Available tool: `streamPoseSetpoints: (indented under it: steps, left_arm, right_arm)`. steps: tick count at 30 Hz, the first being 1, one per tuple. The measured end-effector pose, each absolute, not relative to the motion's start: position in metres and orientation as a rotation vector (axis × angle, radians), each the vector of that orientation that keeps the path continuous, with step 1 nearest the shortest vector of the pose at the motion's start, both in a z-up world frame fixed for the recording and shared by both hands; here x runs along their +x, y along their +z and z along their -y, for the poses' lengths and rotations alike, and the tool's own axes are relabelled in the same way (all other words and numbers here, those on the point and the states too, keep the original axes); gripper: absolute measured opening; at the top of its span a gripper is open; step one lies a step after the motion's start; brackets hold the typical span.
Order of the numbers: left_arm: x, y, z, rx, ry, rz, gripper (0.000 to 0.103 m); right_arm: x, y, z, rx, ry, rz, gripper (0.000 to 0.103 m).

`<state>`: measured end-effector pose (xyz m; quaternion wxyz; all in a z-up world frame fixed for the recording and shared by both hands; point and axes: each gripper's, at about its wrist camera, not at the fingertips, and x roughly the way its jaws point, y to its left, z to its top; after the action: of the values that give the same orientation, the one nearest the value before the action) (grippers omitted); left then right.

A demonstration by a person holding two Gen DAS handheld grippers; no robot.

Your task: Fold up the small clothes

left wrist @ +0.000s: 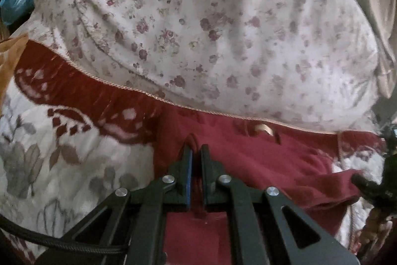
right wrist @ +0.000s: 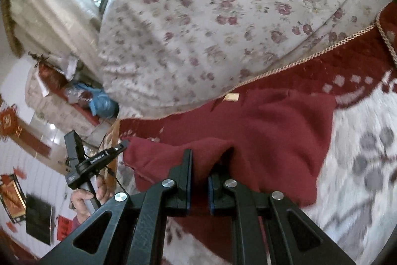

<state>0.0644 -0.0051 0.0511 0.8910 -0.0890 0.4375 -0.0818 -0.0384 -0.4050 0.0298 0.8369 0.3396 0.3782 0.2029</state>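
- Lying on the bed, a dark red garment [right wrist: 278, 131], spread over the white-and-grey flowered blanket [right wrist: 359, 165] and butting up against the floral pillow [right wrist: 223, 16] behind it.
- Looking soft and light, a fleecy knit by the texture; likely to drape and bunch rather than hold any crease, so needing a pinch right at the hem or a corner, not mid-panel.
- Pinching a narrow ridge of red fabric with the left gripper [left wrist: 196, 149], fingers drawn nearly together around it, near the garment's left edge.
- Clamping a thicker hump of cloth with the right gripper [right wrist: 209, 158], fingers set a little wider, the fabric tenting up over the tips along the near edge.
- Showing a small tan label [right wrist: 230, 97] at the far end by the pillow's corded trim, probably the neckline, so the near edge in hand is probably the hem.
- Pointing both grippers forward and down toward the pillow, low over the blanket, roughly side by side.
- Spotting the left gripper again from the right wrist view, off to the left, gripped by a bare hand [right wrist: 85, 198].
- Judging the fold as barely under way, bottom edge gathered and ready to carry toward the label.
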Motion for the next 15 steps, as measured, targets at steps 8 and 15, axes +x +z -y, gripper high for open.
streamPoseSetpoints:
  steps: [8,15]
  left_arm:
    - [0.126,0.008,0.003,-0.237,-0.115,-0.994,0.008]
    - [0.119,0.028,-0.014,-0.31,-0.122,-0.939,0.048]
  right_arm:
    - [0.032,-0.006,0.414,0.693,0.345,-0.833,0.046]
    - [0.003,0.026,0.438,0.749,0.325,-0.717,0.067]
